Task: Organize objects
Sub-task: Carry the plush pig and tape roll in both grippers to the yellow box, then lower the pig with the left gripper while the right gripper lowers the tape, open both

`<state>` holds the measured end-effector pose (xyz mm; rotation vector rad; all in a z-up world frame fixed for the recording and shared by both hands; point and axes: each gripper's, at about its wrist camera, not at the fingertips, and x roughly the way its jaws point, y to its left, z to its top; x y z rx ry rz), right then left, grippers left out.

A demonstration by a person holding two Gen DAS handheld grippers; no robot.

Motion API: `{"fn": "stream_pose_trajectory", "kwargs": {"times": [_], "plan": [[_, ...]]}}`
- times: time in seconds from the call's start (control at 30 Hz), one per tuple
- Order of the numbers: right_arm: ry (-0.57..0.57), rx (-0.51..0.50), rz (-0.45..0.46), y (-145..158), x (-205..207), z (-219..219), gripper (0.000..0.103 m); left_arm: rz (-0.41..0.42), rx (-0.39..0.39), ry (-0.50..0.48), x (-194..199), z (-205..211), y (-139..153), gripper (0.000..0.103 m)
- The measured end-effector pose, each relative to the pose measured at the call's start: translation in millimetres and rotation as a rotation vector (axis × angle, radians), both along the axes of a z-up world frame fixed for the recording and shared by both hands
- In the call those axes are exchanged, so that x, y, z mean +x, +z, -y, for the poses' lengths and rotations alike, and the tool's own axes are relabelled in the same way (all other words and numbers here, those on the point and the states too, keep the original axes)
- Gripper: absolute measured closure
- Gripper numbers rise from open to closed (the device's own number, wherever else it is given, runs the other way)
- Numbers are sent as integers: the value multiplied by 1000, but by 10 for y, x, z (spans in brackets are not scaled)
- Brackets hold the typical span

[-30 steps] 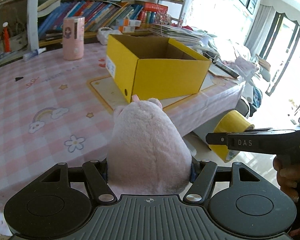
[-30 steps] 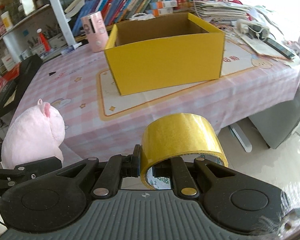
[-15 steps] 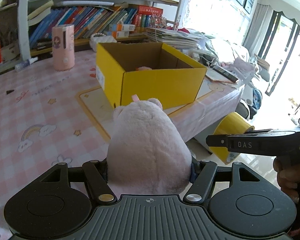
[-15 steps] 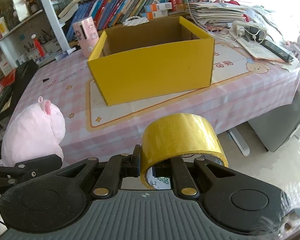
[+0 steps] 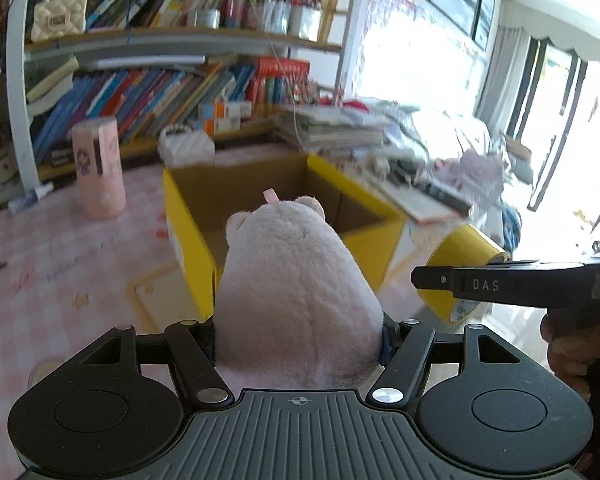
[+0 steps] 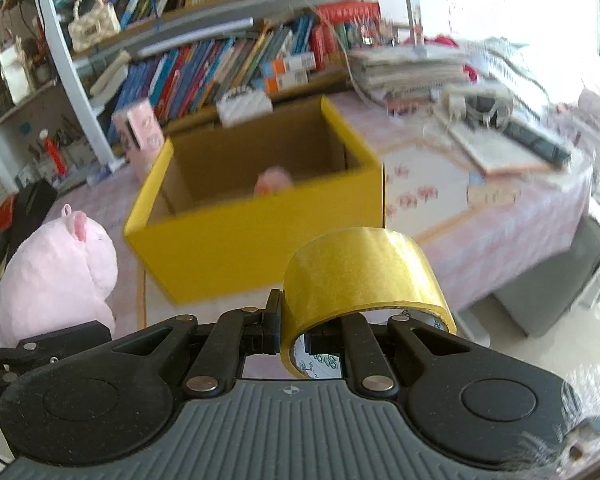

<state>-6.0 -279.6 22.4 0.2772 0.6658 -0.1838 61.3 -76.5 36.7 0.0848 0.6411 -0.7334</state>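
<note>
The left gripper point(image 5: 298, 336) is held level, facing the far bookshelf point(image 5: 148, 92), its two fingers pressed against the sides of a pink plush toy point(image 5: 296, 292) that stands upright between them with its back to the camera. Just beyond the toy sits the open yellow cardboard box point(image 5: 188, 216) on the pink checked tablecloth point(image 5: 60, 264). From the right wrist view the box interior is brown, and a small pink object point(image 6: 274, 180) lies inside near the front wall; what it is cannot be told through the blur. The right gripper point(image 6: 310, 334) is held to the right of the left one, in front of the table's near edge, one finger inside the core of a yellow tape roll point(image 6: 360, 276) and one outside, pinching the roll's wall. In the left wrist view the letters "DAS" are readable on the right gripper's black side arm; green print on the roll's inner core is too small to read. A pink cylindrical container point(image 5: 98, 172) stands far left of the box.
</note>
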Motion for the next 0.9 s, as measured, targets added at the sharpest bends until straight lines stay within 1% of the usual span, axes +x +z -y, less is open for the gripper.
{"fn": "stream_pose_trajectory", "kwargs": {"times": [0.2,0.3,0.43,0.57,0.7,0.9], "plan": [[58,-55,105,326,390,228,94,56,-32,47,373,274,159,36],[97,-74,148,443,617,319,94,75,-34,78,564,407,195,36],[153,-80,168,503,929,422,93,77,-17,122,815,589,154,36],[222,-85,164,457,1224,479,93,56,10,151,1001,740,39,36],[281,-80,144,351,1500,510,93,35,65,174,1147,889,-113,36],[367,-65,75,118,1867,504,93,11,149,184,1307,1068,-329,36]]}}
